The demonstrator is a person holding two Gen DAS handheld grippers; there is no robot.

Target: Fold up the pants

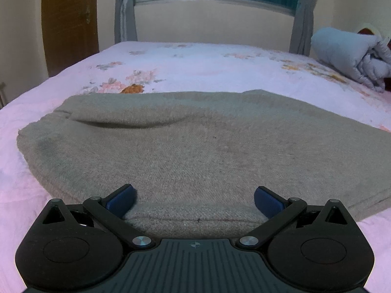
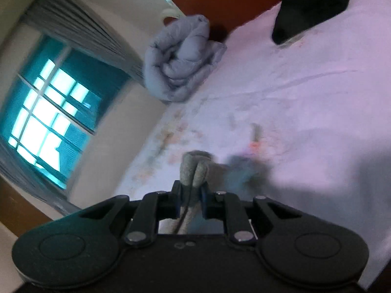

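The grey-brown pants lie spread on the pink floral bed sheet, with one layer folded over at the far left. My left gripper is open, its blue pads on either side of the near edge of the pants, which bulges up between them. In the right wrist view my right gripper is shut on a bunched fold of the pants and holds it above the bed; the view is tilted and blurred.
A rolled grey quilt lies at the bed's far right; it also shows in the right wrist view. A dark garment lies on the sheet near the headboard. A window, curtains and a wooden door stand beyond the bed.
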